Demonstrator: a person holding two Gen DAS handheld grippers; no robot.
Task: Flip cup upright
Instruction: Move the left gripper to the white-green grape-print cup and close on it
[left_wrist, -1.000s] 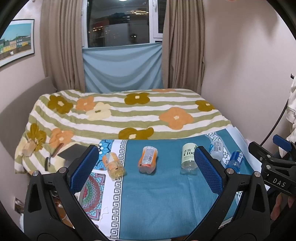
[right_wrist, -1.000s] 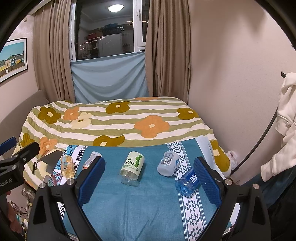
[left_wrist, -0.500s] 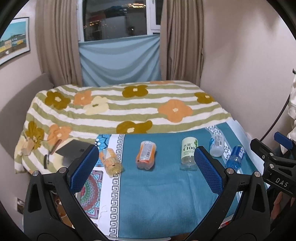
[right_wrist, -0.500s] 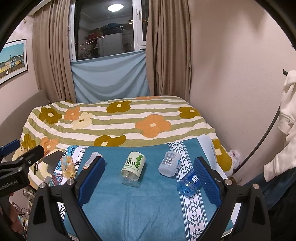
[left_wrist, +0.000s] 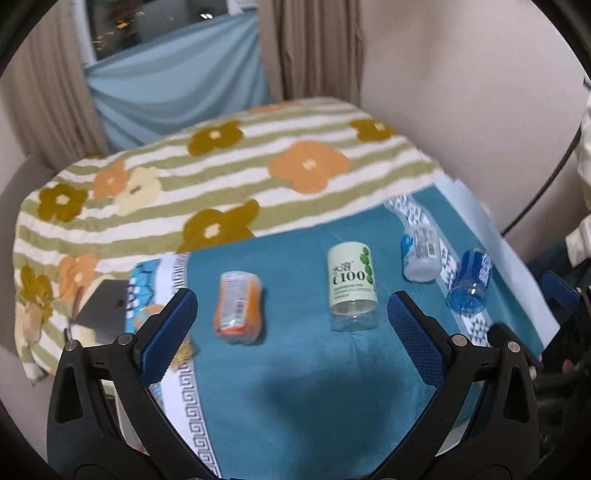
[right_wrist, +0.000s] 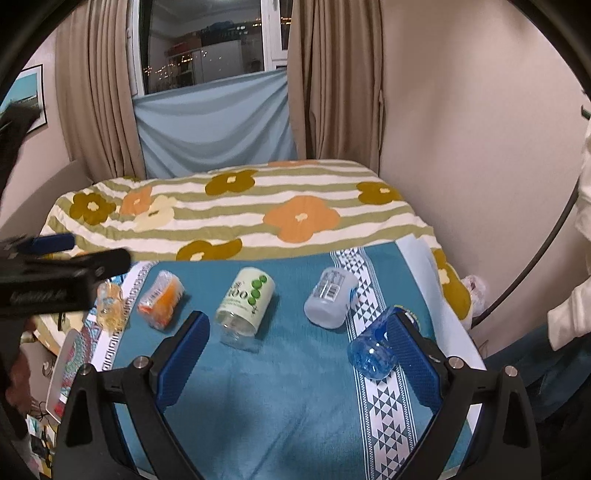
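Observation:
Several cut-off bottle cups lie on their sides on the teal cloth (left_wrist: 295, 369). The orange cup (left_wrist: 238, 307) (right_wrist: 161, 302), the green-white C100 cup (left_wrist: 352, 290) (right_wrist: 246, 302), the white barcode cup (left_wrist: 420, 253) (right_wrist: 330, 298) and the blue cup (left_wrist: 469, 288) (right_wrist: 375, 350) lie in a row. A yellowish cup (right_wrist: 109, 304) lies at the far left. My left gripper (left_wrist: 291, 332) is open and empty, above the cloth in front of the orange and C100 cups. My right gripper (right_wrist: 299, 354) is open and empty, its right finger beside the blue cup.
The cloth covers the bed's foot; a flowered striped blanket (left_wrist: 221, 177) lies behind it. A dark laptop (left_wrist: 101, 308) sits at the left. A wall (right_wrist: 461, 129) stands right, curtains and window behind. The left gripper's body (right_wrist: 55, 280) shows in the right wrist view.
Both grippers have moved forward and tilted down toward the cups, which now look larger. The left view has swung right. Both stay open.

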